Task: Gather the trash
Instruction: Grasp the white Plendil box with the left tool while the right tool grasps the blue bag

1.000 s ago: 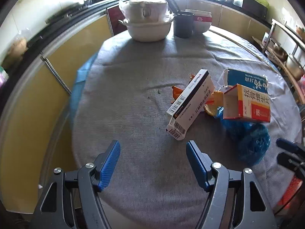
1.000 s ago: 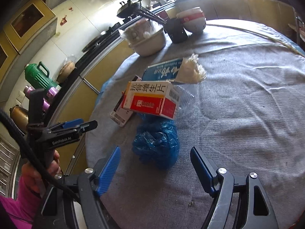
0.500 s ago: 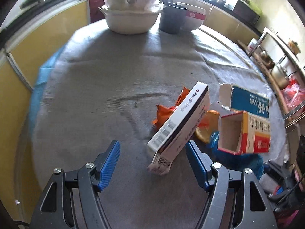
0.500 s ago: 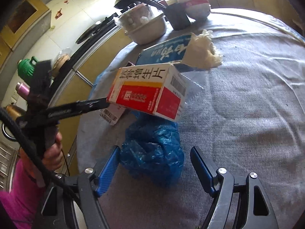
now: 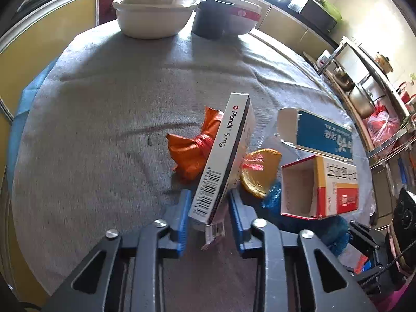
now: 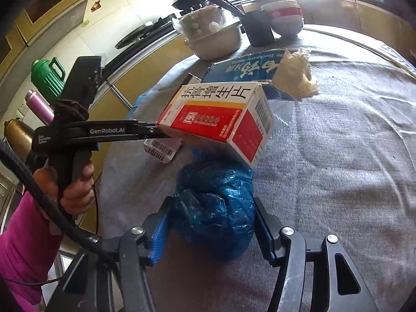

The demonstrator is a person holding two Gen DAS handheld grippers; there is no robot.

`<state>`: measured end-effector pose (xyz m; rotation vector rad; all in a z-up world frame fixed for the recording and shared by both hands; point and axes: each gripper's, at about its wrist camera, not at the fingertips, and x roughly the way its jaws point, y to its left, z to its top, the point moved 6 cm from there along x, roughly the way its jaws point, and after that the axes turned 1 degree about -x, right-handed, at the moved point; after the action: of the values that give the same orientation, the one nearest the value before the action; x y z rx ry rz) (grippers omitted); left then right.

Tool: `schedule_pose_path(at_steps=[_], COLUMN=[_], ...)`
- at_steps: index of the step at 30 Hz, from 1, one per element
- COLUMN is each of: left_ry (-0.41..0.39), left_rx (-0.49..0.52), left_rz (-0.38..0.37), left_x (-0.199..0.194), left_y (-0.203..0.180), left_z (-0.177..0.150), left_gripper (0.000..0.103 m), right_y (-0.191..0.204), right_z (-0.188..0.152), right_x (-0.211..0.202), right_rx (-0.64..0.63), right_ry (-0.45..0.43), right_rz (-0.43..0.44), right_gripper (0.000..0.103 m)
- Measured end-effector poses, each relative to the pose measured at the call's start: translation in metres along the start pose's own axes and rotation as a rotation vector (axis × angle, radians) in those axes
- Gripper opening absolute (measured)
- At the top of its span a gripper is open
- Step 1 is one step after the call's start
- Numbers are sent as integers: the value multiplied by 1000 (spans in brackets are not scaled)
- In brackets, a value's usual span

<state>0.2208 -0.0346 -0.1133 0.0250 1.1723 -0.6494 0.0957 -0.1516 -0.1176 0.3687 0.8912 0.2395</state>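
The left gripper (image 5: 209, 208) has just been closing its blue-padded jaws on the near end of a long white cardboard medicine box with a black edge and a barcode (image 5: 223, 156); the pads sit against both its sides, so it is gripped. The box stands on its narrow edge, slanting away from the camera over a grey cloth-covered round table (image 5: 104, 130).

The right gripper (image 6: 210, 221) has likewise just been closing, and its pads press on either side of a crumpled blue plastic bag (image 6: 213, 208) that lies on the cloth at the near edge of the pile.

Just behind the white box lies a crumpled orange plastic wrapper (image 5: 191, 153), and beside it a round yellow-orange piece (image 5: 260, 171), perhaps a peel or a lid; the blur leaves that open. An open red, yellow and white carton (image 5: 319, 187) rests on top of the blue bag. Beyond it lies a blue and white carton (image 5: 317, 132), with a wad of cream tissue (image 6: 293, 75) at its end.

At the far side of the table stand a covered white bowl (image 5: 153, 18), a dark cup (image 5: 208, 20) and a white bowl with a red band (image 5: 241, 18).

The person's left hand (image 6: 75, 187), in a pink sleeve (image 6: 20, 247), holds the left gripper's handle.
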Motion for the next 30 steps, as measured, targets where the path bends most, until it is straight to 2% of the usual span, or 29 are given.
schedule_pose_path(at_steps=[4, 11, 15, 22, 30], left_ry=[-5, -52, -99, -174, -194], left_rx=[-1, -2, 7, 100, 181], left_rz=[19, 58, 69, 104, 107], left_x=[-10, -38, -64, -107, -123], left_y=[-5, -15, -26, -66, -115], left_z=[-11, -34, -46, -66, -81], left_gripper=[15, 15, 15, 15, 15], right_y=[-1, -2, -3, -2, -6], right_z=[-9, -25, -31, -41, -55], right_x=[-10, -34, -55, -96, -138], right_rx=[-3, -3, 14, 22, 47], right_ry=[10, 19, -10, -86, -150], right_rz=[1, 1, 13, 13, -19], right_gripper=[61, 60, 60, 60, 60])
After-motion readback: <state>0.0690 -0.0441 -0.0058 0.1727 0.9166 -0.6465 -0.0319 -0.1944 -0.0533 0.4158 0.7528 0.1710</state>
